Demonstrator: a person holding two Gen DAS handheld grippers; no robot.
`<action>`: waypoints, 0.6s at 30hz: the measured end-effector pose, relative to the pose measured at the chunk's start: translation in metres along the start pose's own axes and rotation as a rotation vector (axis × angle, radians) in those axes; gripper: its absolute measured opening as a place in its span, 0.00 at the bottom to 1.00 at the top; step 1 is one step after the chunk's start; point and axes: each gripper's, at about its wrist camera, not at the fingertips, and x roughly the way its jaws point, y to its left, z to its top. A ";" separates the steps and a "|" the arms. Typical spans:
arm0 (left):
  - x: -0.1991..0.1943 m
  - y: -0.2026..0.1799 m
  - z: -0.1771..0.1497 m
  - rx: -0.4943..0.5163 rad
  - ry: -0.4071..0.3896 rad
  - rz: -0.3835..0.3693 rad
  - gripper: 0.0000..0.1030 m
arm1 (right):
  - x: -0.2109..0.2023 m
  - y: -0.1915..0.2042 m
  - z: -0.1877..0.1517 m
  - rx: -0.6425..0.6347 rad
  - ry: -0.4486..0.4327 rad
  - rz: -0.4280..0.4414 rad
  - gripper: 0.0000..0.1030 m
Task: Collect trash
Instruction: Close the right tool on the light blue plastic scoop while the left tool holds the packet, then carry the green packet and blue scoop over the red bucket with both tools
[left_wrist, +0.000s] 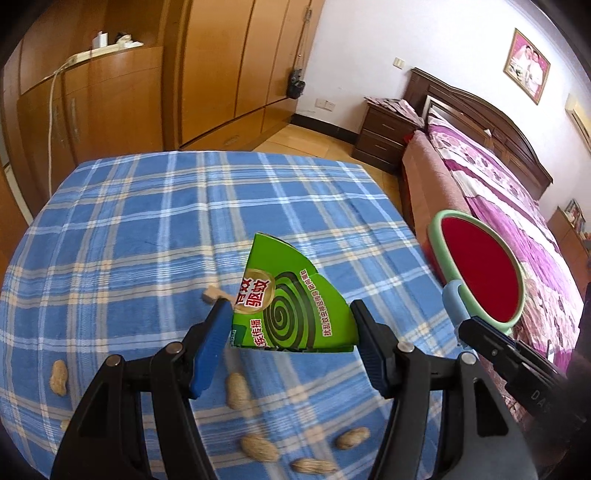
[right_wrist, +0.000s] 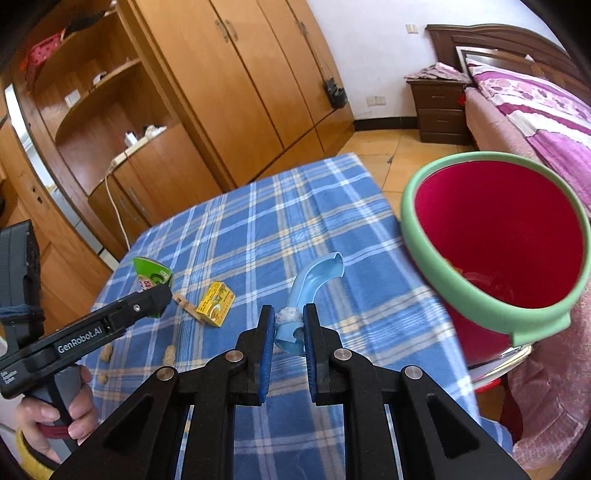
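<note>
The far half of the table is left open toward twelve o'clock. Near passage is blocked by peanuts, a yellow box and a clothespin. At two o'clock the way is barred by the bucket.

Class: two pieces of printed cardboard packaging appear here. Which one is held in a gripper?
The green wedge-shaped piece, printed with a dark spiral, sits clamped in the left gripper. The small yellow box lies untouched on the checked cloth.

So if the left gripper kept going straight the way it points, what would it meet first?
Probably the blue plaid cloth on the table: the left gripper, shut on the green card piece, points down at bare cloth. Depth is uncertain.
</note>
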 end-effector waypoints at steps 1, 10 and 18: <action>0.000 -0.005 0.000 0.010 0.000 -0.003 0.64 | -0.002 -0.003 0.000 0.006 -0.007 -0.001 0.14; 0.006 -0.048 0.010 0.085 0.008 -0.047 0.64 | -0.029 -0.036 0.005 0.061 -0.079 -0.022 0.14; 0.018 -0.091 0.019 0.156 0.008 -0.085 0.64 | -0.050 -0.071 0.015 0.098 -0.144 -0.076 0.14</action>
